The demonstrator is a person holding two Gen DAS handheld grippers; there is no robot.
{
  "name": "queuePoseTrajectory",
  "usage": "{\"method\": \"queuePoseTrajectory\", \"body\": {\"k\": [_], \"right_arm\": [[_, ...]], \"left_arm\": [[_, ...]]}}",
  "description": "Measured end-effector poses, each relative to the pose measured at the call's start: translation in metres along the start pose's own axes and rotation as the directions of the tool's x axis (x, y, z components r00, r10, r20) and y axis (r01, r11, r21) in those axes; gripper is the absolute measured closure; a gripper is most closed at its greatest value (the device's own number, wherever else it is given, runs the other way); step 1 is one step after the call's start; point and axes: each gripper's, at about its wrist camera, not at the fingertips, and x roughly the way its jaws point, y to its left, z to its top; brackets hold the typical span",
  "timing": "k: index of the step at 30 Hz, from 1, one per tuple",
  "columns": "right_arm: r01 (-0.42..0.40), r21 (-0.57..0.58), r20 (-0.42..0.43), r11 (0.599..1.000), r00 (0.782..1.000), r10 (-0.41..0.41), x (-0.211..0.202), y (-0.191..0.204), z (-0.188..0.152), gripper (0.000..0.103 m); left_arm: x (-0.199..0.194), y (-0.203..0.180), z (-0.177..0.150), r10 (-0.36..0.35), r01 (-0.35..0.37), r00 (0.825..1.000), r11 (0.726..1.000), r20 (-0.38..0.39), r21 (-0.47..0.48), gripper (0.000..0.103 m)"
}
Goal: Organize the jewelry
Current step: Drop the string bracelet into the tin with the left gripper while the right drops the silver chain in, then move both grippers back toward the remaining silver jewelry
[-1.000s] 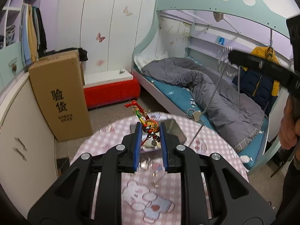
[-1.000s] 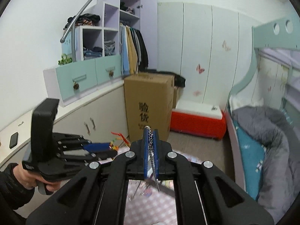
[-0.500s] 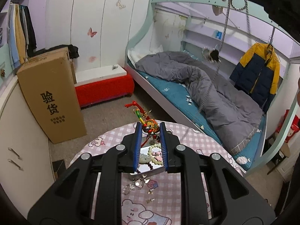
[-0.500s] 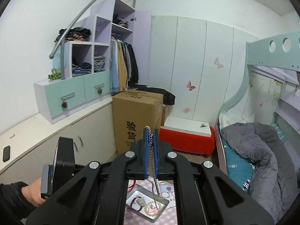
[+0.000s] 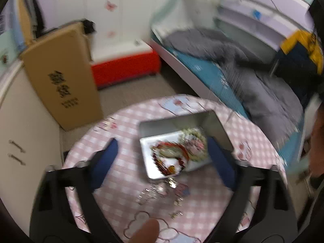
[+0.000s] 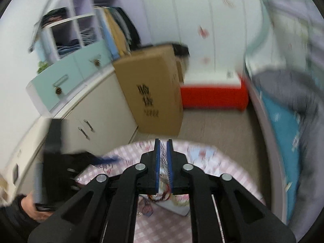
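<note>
Below, rectangular metal tin [image 5: 160, 124] holds beaded bracelets [image 5: 172, 156].

We see the left gripper [image 5: 161, 158] spread wide over the pink checked counter [image 5: 121, 174], holding nothing. A metal tin [image 5: 182, 141] sits between its fingers [image 5: 105, 162], with a red bead bracelet [image 5: 170, 158] inside. Small loose pieces [image 5: 160, 192] lie just beside the tin. Frame blurred.

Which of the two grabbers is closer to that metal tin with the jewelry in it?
Hard to say. The left gripper hangs open over the tin. The right gripper, nearly closed on a silver chain, is also right above it.
</note>
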Motion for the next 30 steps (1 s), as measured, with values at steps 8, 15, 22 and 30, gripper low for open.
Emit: {"method": "queuePoseTrajectory", "body": {"k": [8, 15, 22, 30], "right_arm": [[0.032, 0.151, 0.052, 0.988, 0.998, -0.041, -0.004, -0.014, -0.016, 0.007], [0.085, 0.135, 0.079, 0.987, 0.992, -0.096, -0.028, -0.004, -0.028, 0.007], [0.118, 0.087, 0.131, 0.989, 0.983, -0.129, -0.054, 0.018, -0.041, 0.007], [0.167, 0.043, 0.206, 0.985, 0.963, -0.173, -0.097, 0.043, -0.062, 0.007]], "left_arm": [[-0.020, 0.018, -0.014, 0.138, -0.137, 0.990, 0.990, 0.022, -0.026, 0.010], [-0.053, 0.028, -0.019, 0.154, -0.146, 0.985, 0.984, 0.074, -0.100, 0.010], [-0.092, 0.027, -0.029, 0.165, -0.149, 0.977, 0.982, 0.138, -0.120, 0.010], [-0.130, 0.031, -0.048, 0.174, -0.141, 0.963, 0.976, 0.204, -0.166, 0.010]]}}
